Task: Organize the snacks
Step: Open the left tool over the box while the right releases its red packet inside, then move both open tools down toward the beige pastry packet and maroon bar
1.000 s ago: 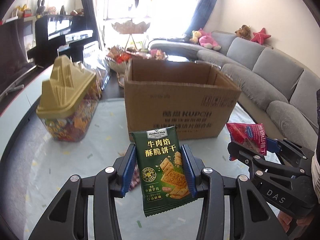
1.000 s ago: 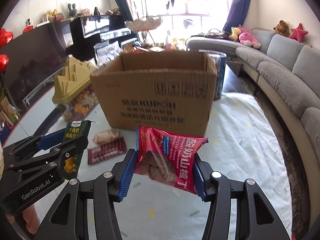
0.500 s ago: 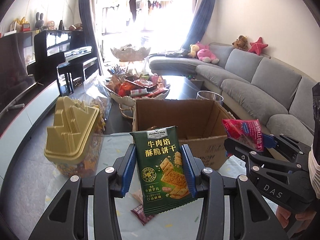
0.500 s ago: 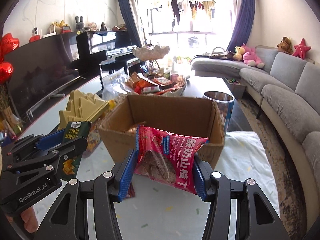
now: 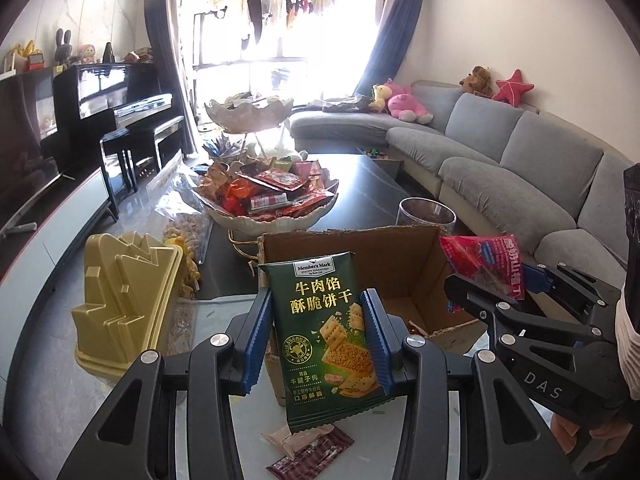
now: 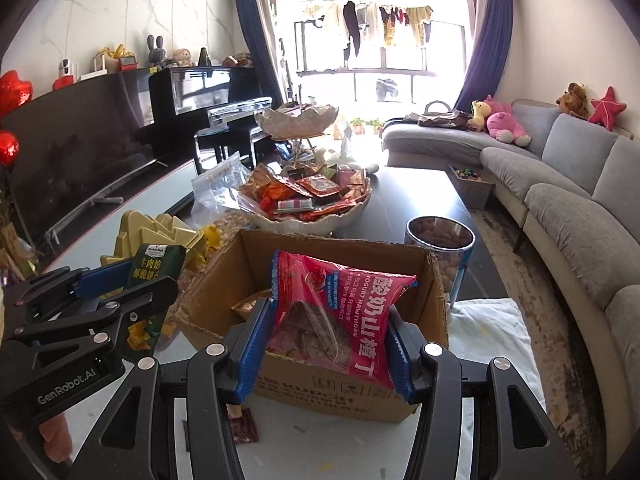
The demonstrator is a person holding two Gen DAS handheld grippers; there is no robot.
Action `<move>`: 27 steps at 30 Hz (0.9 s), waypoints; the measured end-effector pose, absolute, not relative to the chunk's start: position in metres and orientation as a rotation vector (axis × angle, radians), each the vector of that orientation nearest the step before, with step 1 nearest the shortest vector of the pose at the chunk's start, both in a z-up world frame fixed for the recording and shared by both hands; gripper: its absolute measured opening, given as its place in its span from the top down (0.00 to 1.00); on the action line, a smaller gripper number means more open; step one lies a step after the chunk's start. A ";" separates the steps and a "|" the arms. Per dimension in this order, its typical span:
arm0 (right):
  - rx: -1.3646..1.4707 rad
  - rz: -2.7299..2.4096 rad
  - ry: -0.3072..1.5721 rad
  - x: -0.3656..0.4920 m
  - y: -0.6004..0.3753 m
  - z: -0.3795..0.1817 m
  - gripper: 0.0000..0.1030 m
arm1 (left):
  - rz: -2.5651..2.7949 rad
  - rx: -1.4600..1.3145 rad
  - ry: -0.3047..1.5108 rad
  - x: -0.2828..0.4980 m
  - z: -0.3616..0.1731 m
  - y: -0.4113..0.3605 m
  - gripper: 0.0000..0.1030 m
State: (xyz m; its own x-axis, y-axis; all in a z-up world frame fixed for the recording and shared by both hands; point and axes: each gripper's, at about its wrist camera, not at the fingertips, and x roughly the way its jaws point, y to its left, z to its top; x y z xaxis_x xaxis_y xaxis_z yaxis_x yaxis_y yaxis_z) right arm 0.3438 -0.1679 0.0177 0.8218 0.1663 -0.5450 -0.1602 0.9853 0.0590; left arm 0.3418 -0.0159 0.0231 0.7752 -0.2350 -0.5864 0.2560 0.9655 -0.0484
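Above the cardboard box [image 6: 320,308], both packets have been raised: left gripper [image 5: 318,336] clamped on green biscuit packet [image 5: 326,332], right gripper [image 6: 328,340] clamped on red hawthorn packet [image 6: 340,312]. Box interior now exposed; drop-in judged next.

A bright window [image 6: 384,64] backlights a grey sofa [image 6: 560,184], black piano [image 6: 208,96] and seemingly marbled wall [image 6: 120,12].

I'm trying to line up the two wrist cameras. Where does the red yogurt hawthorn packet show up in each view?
Left wrist: the red yogurt hawthorn packet sits at the right edge, pinched in the right gripper.
Right wrist: the packet is bottom centre, clamped between the blue pads.
Shared landmark: the open cardboard box, just behind the packet in both.
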 end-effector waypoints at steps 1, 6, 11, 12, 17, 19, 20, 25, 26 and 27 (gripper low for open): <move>0.008 0.171 0.580 0.346 -0.168 0.017 0.48 | -0.273 0.031 0.638 0.347 0.022 -0.017 0.57; 0.011 0.159 0.587 0.364 -0.174 0.014 0.48 | -0.275 0.039 0.669 0.371 0.016 -0.022 0.57; 0.009 0.146 0.601 0.379 -0.178 0.009 0.47 | -0.280 0.061 0.692 0.390 0.010 -0.032 0.57; 0.007 0.141 0.603 0.382 -0.179 0.008 0.47 | -0.273 0.069 0.696 0.393 0.009 -0.034 0.56; -0.028 0.064 0.593 0.393 -0.186 0.004 0.26 | -0.226 0.101 0.673 0.393 0.008 -0.034 0.33; -0.035 0.046 0.580 0.392 -0.188 0.005 0.26 | -0.224 0.101 0.673 0.390 0.008 -0.030 0.33; -0.035 0.051 0.582 0.391 -0.188 0.005 0.27 | -0.221 0.096 0.675 0.388 0.008 -0.027 0.33; -0.015 0.073 0.582 0.378 -0.187 0.006 0.26 | -0.224 0.101 0.656 0.370 0.010 -0.015 0.30; -0.015 0.077 0.578 0.374 -0.185 0.006 0.26 | -0.225 0.109 0.651 0.366 0.010 -0.013 0.30; -0.019 0.082 0.574 0.369 -0.182 0.006 0.26 | -0.225 0.115 0.648 0.361 0.010 -0.011 0.30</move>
State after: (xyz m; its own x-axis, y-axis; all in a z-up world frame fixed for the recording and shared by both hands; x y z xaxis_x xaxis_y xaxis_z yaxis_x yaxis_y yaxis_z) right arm 0.3691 -0.1818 0.0064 0.8367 0.0726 -0.5429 -0.0832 0.9965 0.0050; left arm 0.3614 -0.0113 0.0099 0.7742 -0.1711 -0.6094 0.2428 0.9694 0.0362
